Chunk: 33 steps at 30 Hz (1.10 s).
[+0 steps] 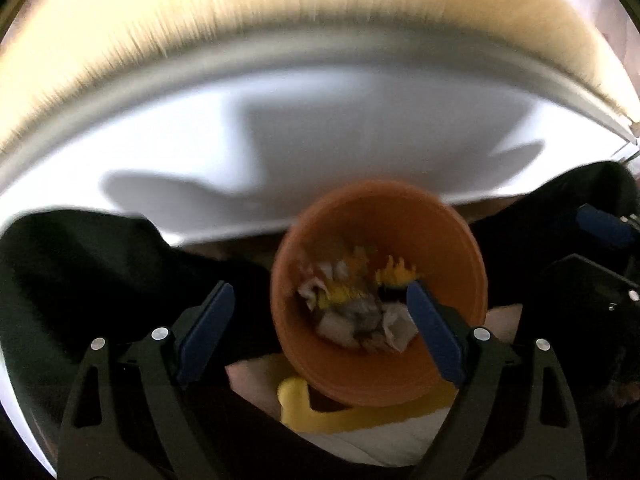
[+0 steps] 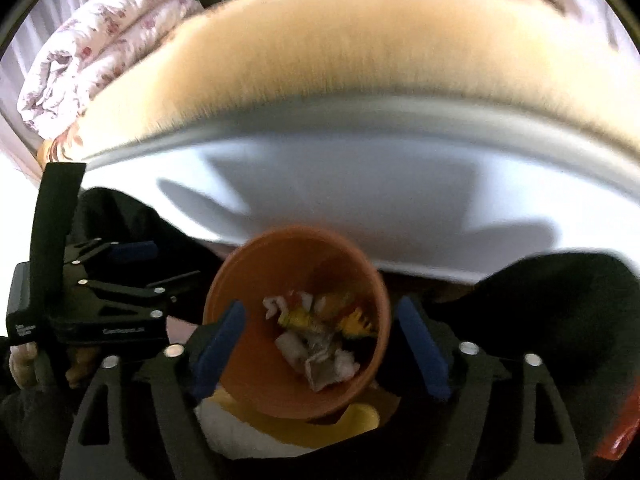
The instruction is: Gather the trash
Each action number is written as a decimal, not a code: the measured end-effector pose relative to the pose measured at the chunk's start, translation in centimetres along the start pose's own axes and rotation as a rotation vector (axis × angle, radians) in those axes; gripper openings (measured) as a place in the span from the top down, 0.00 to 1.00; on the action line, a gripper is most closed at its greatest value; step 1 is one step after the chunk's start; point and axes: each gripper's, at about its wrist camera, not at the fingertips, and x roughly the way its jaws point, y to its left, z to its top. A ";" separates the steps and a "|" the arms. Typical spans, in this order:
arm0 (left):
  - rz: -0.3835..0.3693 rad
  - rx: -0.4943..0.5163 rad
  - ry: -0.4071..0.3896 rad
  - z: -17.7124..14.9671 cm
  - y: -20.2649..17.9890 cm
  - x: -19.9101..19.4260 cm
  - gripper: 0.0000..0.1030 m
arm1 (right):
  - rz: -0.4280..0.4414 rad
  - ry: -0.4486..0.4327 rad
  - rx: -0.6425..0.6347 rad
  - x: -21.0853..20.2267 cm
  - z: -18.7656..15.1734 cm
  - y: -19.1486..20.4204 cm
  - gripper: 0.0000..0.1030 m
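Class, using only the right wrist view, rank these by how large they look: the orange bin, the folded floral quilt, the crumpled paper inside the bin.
1. Orange bin
2. Floral quilt, though it lies farther away, so true size is unsure
3. Crumpled paper

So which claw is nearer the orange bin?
Right, probably. The right claw hangs above the orange bin, centred over its mouth; the left claw is offset, with one finger over the rim.

Orange bin [image 1: 452,376] – smooth matt plastic; trash [image 1: 360,312] inside – crumpled paper; tabletop [image 1: 320,136] – smooth white.
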 end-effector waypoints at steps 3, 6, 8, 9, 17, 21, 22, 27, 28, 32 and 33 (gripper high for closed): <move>0.037 0.027 -0.128 0.7 -0.5 -3.5 0.17 | -0.042 -0.129 -0.017 -3.3 1.1 0.0 0.07; 0.087 0.035 -0.277 2.0 -0.7 -7.5 0.12 | -0.118 -0.290 -0.026 -6.5 3.4 0.3 0.05; 0.118 0.025 -0.369 3.2 -0.3 -9.9 0.11 | -0.176 -0.362 -0.022 -8.2 4.9 0.0 0.05; 0.129 0.014 -0.400 3.8 -0.1 -10.9 0.11 | -0.207 -0.398 -0.014 -9.0 5.6 -0.2 0.05; 0.055 -0.169 -0.558 8.3 2.6 -15.8 0.11 | -0.255 -0.536 0.062 -12.0 9.8 -0.8 0.05; 0.052 -0.233 -0.601 8.8 3.4 -16.8 0.11 | -0.250 -0.561 0.064 -12.2 10.2 -0.3 0.05; 0.062 -0.238 -0.604 8.6 3.7 -16.9 0.11 | -0.243 -0.560 0.063 -12.1 10.3 -0.2 0.05; 0.091 -0.232 -0.601 8.5 4.4 -16.7 0.11 | -0.239 -0.542 0.045 -11.5 10.2 0.4 0.05; 0.096 -0.229 -0.596 8.5 4.4 -16.6 0.11 | -0.236 -0.535 0.039 -11.3 10.2 0.5 0.05; 0.105 -0.197 -0.581 8.2 4.0 -16.1 0.11 | -0.232 -0.524 0.023 -11.0 10.0 0.9 0.05; 0.106 -0.191 -0.579 8.2 3.9 -16.1 0.11 | -0.231 -0.526 0.019 -11.0 9.9 1.0 0.05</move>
